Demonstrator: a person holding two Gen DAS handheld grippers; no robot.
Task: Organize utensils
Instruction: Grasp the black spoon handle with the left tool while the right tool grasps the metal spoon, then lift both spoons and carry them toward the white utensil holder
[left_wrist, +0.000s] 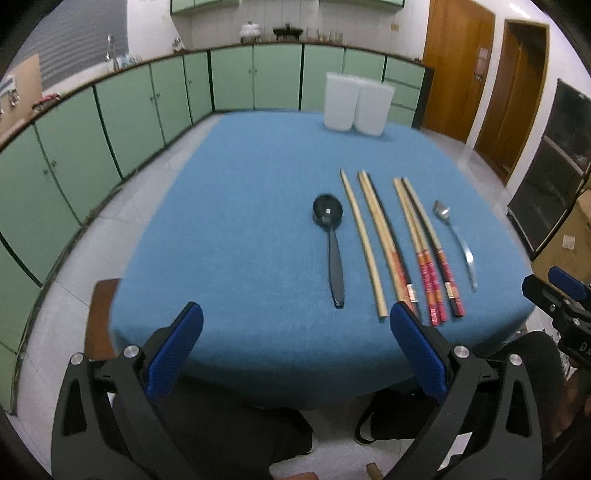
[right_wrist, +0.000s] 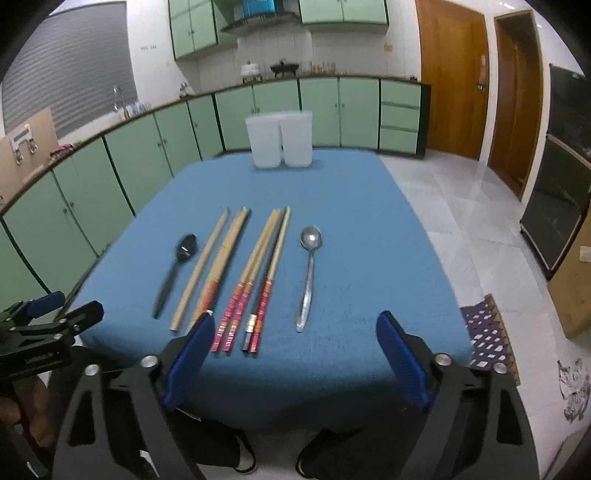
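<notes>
On the blue-clothed desk (right_wrist: 332, 206) we see a row of utensils: a black plastic spoon (right_wrist: 173, 271), a plain bamboo chopstick (right_wrist: 201, 267), several red-handled bamboo chopsticks (right_wrist: 255, 280) and a steel spoon (right_wrist: 308, 275). Two white plastic containers (right_wrist: 279, 138) stand at the far edge. Our left gripper (left_wrist: 295, 345) and right gripper (right_wrist: 295, 356) both hang wide apart, fingers (right_wrist: 400, 360) holding nothing, above the near edge. Motion blur softens the chopstick patterns.

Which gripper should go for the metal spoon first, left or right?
Right, probably. The metal spoon lies at the right end of the row, almost between the open right gripper fingers in its view. The left gripper, also open, faces the black spoon end.
</notes>
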